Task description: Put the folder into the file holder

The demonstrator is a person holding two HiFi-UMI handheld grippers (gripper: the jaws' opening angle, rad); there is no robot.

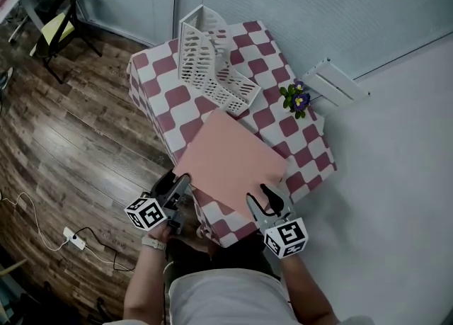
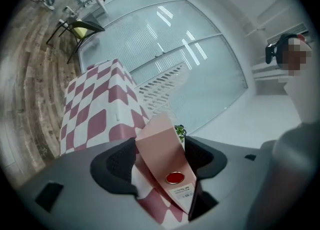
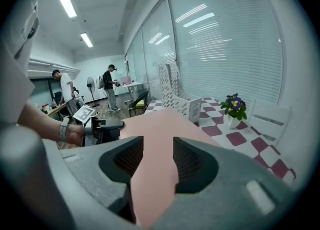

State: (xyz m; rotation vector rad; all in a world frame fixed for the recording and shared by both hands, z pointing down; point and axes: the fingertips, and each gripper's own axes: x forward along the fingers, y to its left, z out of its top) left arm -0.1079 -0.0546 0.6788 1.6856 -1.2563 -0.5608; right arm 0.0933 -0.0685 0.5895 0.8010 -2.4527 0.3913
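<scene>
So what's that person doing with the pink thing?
A person is holding a pink folder over a checkered table using two hand-held grippers. The right gripper is clamped on the folder's near edge. The left gripper has its jaws apart around one corner of it. The white file holder stands at the far end of the table, and the folder is not in it yet.
</scene>
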